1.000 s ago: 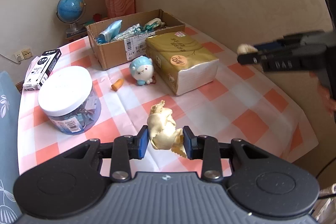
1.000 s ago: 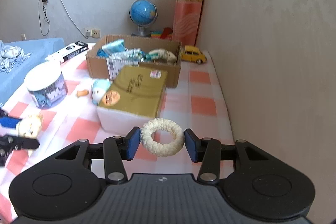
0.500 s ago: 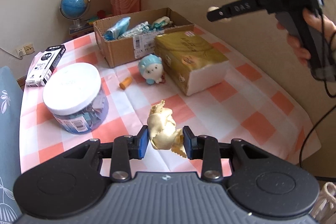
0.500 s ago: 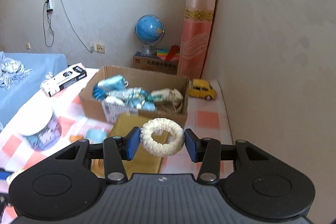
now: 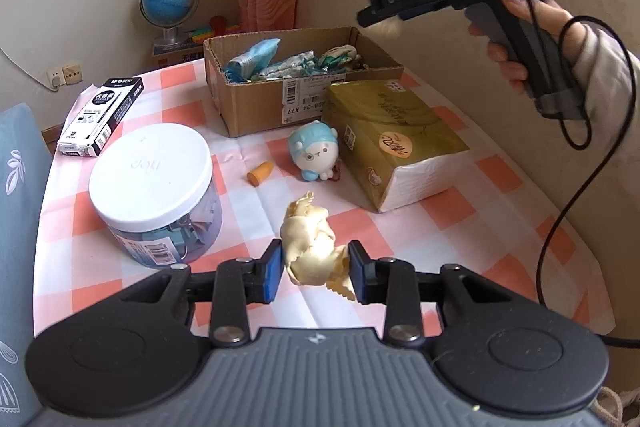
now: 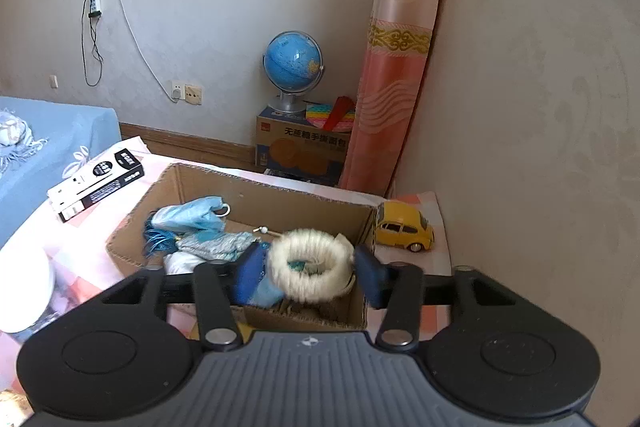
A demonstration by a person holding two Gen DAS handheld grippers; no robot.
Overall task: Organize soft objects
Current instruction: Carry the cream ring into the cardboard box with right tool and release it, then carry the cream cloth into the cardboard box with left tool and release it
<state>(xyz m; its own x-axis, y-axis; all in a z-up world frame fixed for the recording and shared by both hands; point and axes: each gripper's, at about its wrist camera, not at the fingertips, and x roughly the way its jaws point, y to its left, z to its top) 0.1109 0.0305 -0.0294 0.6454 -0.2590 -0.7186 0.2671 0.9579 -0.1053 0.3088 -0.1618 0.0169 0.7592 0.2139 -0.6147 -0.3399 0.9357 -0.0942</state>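
Note:
My left gripper point(image 5: 316, 273) is shut on a crumpled cream cloth point(image 5: 310, 247) above the checked tablecloth point(image 5: 448, 227), near its front edge. My right gripper point(image 6: 306, 273) holds a white fluffy ring point(image 6: 308, 269); the ring is blurred and the jaws stand slightly wider than it. It hangs over the right end of the cardboard box point(image 6: 256, 203), which holds several soft blue and white items point(image 6: 192, 219). In the left wrist view the right gripper point(image 5: 380, 15) is above the box point(image 5: 264, 99). A blue plush toy point(image 5: 314, 155) sits beside the box.
A gold tissue pack point(image 5: 392, 139), a white-lidded jar point(image 5: 154, 187), a small orange piece point(image 5: 260, 173) and a black-and-white carton point(image 5: 100, 115) lie on the table. A yellow toy car point(image 6: 404, 231) stands right of the box. A globe point(image 6: 294, 67) stands behind.
My right gripper has moved forward from above the tissue pack to over the box, and its jaws have spread a little from the ring. The left gripper has stayed put with the cloth.

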